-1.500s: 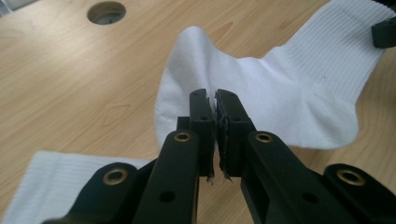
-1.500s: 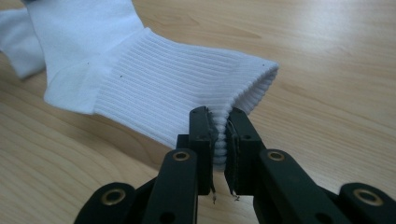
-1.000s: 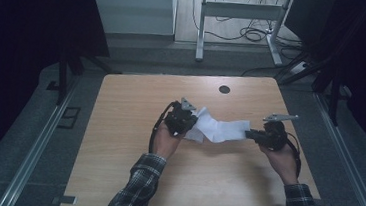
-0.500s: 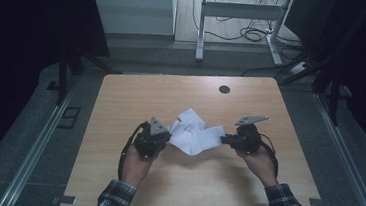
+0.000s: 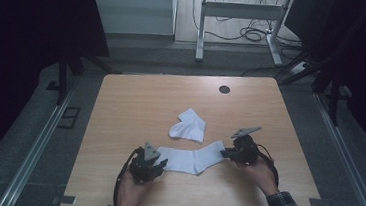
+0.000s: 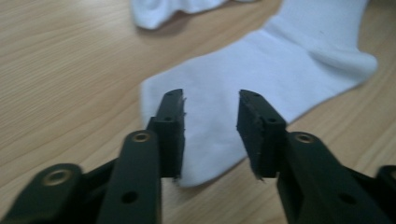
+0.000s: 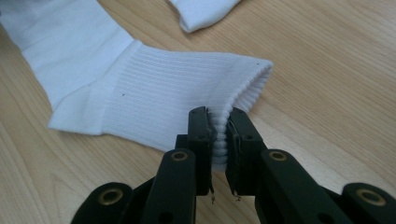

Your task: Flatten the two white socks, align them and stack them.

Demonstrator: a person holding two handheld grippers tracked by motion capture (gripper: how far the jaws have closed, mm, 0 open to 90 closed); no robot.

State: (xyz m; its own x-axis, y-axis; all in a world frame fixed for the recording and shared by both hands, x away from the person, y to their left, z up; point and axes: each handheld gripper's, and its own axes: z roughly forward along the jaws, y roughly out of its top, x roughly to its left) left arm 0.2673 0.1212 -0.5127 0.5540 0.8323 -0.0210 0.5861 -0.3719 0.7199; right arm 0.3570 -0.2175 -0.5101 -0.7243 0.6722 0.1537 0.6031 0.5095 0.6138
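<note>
Sock laid out flat near the front edge of the table, pinned at one end and let go at the other.

The right gripper has its jaws nearly closed on the ribbed cuff, the knit bunched between them, which looks meant to hold that end in place while the sock is laid straight. The left gripper stands with its jaws well apart over the toe end, gripping nothing; the cloth lies flat on the wood between and beneath them, so I judge that end has been set down. A second sock, crumpled, lies just behind the flat one, apart from both grippers, probably waiting its turn. Count: two white socks, two grippers, one table.
</note>
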